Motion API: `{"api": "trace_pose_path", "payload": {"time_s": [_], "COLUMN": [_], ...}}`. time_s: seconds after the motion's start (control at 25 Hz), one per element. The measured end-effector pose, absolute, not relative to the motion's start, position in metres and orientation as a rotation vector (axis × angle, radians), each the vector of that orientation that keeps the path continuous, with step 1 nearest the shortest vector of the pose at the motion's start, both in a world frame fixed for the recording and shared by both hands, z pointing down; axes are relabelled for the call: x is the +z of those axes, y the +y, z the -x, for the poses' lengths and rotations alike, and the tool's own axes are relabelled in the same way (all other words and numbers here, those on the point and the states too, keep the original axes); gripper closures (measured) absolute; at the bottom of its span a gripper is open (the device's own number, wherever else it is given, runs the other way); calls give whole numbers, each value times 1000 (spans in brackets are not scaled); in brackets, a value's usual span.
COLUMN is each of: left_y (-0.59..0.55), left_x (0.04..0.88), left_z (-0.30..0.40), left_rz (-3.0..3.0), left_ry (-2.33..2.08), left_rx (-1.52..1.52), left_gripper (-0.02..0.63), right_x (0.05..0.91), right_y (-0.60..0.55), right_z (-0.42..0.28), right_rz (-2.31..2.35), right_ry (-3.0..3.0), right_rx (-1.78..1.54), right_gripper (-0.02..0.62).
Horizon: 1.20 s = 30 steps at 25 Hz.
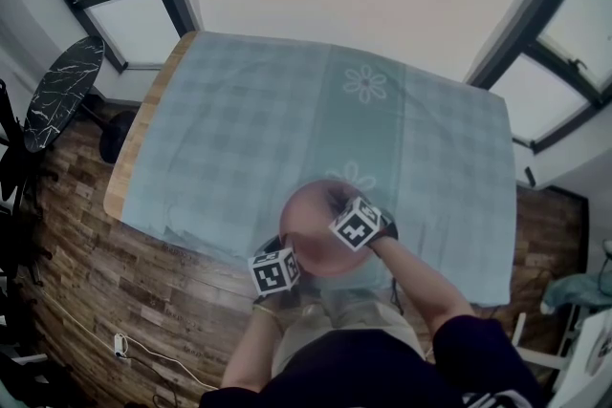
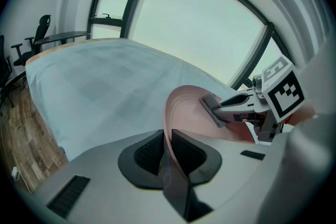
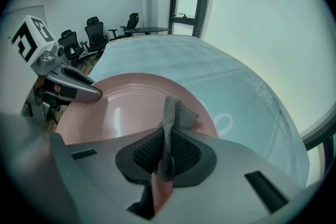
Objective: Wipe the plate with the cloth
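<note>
A pink plate (image 1: 316, 248) is held tilted above the near edge of the table. My left gripper (image 2: 167, 150) is shut on the plate's (image 2: 191, 105) near rim, which runs between its black pads. My right gripper (image 3: 167, 153) is shut on a grey knitted cloth (image 3: 173, 115), and the cloth's free end lies against the plate's (image 3: 121, 107) inner face. In the head view the left gripper (image 1: 289, 248) is at the plate's lower left and the right gripper (image 1: 335, 205) is over its upper right. The left gripper's fingers (image 3: 84, 91) reach the far rim.
A light blue checked tablecloth (image 1: 239, 129) with flower prints covers the table, whose wooden edge (image 1: 129, 158) shows at the left. A black marble side table (image 1: 62, 91) stands on the wooden floor at far left. Office chairs (image 3: 94, 34) stand beyond.
</note>
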<state>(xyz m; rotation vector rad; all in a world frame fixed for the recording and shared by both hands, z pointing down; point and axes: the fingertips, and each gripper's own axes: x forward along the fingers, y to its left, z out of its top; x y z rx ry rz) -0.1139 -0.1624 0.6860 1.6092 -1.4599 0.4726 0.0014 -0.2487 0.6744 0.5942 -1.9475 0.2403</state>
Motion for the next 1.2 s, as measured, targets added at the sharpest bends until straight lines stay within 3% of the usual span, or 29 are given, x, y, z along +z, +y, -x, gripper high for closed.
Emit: {"api": "trace_pose_path", "payload": {"time_s": [1.2], "left_y": [-165], "left_x": [684], "left_z": [113], "left_rz": [-1635], "left_ry": [-1471], "left_rx": [466], "left_gripper": [551], "right_x": [672], "right_y": [-149], "right_z": [29], "right_rz": [-427], "right_ry": [-2024], "right_rx": [254], "right_gripper": [561]}}
